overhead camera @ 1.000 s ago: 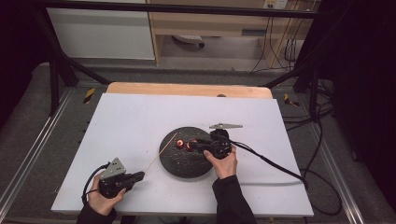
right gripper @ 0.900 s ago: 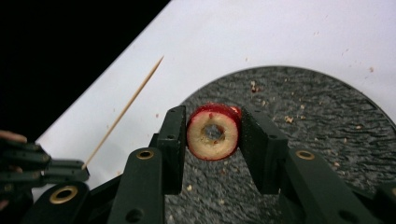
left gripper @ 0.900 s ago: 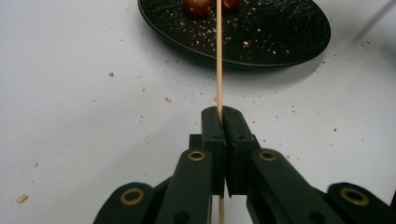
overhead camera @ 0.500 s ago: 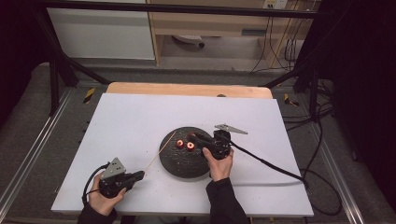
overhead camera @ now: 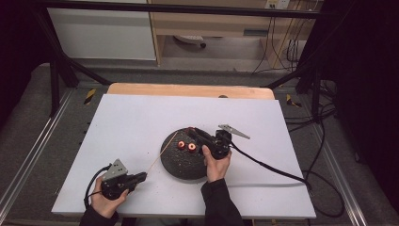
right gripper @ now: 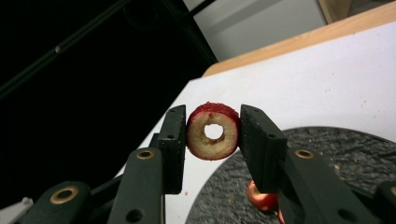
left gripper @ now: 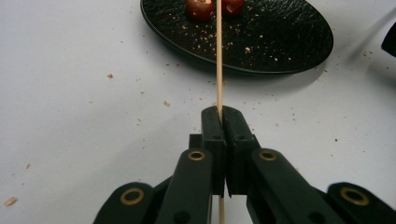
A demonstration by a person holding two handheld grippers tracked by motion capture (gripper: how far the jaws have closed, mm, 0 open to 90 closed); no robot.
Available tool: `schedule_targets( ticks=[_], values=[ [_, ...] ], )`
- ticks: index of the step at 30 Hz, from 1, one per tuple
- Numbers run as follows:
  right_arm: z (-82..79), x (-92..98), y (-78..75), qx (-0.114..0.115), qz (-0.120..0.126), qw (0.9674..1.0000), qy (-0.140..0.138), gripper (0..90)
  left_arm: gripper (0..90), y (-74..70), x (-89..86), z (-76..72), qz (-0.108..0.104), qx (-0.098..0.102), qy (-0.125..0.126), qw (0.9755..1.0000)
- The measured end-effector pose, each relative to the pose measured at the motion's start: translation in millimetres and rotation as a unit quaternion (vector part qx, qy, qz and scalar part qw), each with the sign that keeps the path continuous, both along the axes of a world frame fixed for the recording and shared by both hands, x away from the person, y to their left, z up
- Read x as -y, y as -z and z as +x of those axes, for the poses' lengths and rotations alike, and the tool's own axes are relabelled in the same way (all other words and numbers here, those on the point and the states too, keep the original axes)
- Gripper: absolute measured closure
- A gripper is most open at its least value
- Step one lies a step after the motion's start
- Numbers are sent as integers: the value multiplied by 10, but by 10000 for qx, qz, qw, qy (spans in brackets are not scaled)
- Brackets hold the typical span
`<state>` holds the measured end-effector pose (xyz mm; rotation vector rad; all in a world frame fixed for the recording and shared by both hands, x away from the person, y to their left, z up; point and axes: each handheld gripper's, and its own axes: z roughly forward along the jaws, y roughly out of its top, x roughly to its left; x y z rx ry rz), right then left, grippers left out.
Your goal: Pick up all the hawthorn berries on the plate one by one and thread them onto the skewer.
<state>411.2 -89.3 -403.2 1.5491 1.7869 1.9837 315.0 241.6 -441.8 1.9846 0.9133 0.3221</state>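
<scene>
Lab: black camera frame (overhead camera: 56,70), cables (overhead camera: 282,47)

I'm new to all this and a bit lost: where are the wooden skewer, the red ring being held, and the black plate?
wooden skewer (left gripper: 218,56), left gripper view, mid-shaft.
red ring (right gripper: 213,131), right gripper view, its pale cut face.
black plate (overhead camera: 176,165), high view, bare lower-left surface.
</scene>
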Motion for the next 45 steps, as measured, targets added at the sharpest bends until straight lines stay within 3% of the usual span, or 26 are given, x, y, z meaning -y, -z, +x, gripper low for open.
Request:
schedule_targets(
  ticks=[6,18,36,45],
  values=[
    [3,-44,30,202,423,9985,287,629,881,1,30,-8,-123,-8,9,9999],
    [32,-75,74,254,816,9952,469,630,881,11,139,-16,-276,1,58,9996],
    [35,-111,135,261,1089,9925,500,630,882,24,260,-20,-285,91,64,9995],
    [30,-118,151,247,1101,9925,474,630,882,25,290,-26,-334,137,36,9993]
  ],
)
